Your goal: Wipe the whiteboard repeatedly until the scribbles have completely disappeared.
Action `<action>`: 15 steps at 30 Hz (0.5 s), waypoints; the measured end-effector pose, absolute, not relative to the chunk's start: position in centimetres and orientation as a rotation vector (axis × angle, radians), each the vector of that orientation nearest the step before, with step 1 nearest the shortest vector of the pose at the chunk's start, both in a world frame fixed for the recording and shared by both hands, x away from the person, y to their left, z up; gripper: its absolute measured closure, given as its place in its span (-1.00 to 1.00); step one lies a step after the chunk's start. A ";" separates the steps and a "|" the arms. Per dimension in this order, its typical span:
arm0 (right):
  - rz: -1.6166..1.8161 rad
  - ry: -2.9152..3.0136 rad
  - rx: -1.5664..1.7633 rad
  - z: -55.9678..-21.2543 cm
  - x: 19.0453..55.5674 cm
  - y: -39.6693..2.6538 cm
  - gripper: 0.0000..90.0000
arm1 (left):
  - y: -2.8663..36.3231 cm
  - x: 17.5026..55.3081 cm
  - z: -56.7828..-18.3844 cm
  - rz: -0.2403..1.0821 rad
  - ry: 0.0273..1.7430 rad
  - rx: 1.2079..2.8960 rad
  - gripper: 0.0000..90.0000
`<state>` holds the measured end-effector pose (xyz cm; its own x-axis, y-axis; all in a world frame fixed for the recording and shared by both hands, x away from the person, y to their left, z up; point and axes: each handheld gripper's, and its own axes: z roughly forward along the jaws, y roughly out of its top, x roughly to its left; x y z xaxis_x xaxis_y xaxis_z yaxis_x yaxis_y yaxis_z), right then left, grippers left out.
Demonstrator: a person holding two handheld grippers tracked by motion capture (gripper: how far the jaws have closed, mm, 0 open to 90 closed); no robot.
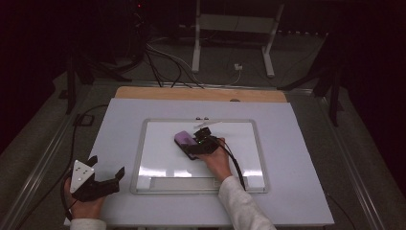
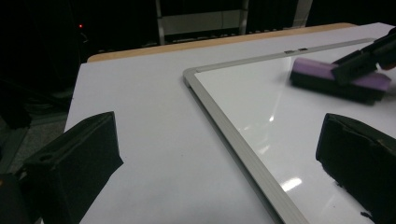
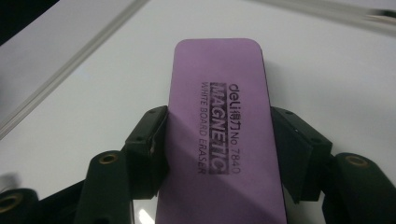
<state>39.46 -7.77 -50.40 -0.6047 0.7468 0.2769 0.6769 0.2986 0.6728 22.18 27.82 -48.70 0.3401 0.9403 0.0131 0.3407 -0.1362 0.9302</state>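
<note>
The right gripper (image 3: pixel 219 154) clamps the purple eraser (image 3: pixel 219 121) by its long sides, flat on the whiteboard (image 1: pixel 239 143) near its middle. Wipe with even pressure, keeping it level (the surface looks clean here). The left gripper (image 1: pixel 106 168) rests open beside the board.

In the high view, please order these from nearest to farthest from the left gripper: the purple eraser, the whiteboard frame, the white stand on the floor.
From the left gripper:
1. The whiteboard frame, just to its right on the table.
2. The purple eraser, farther right on the board, held in the right gripper.
3. The white stand, far beyond the table on the floor.
</note>
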 end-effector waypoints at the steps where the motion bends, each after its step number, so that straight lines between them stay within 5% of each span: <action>1: 1.171 2.413 1.389 -50.3 39.8 -8.5 -0.10 | 27.8 22.2 -48.7 0.807 1.164 1.673 -0.99; 8: 1.105 2.240 1.581 -50.2 40.9 -12.4 -0.10 | 27.7 22.2 -48.8 0.805 1.160 1.679 -0.99; 15: 1.189 2.395 1.402 -50.5 39.4 -8.6 -0.11 | 27.6 22.3 -48.7 0.807 1.158 1.682 -0.99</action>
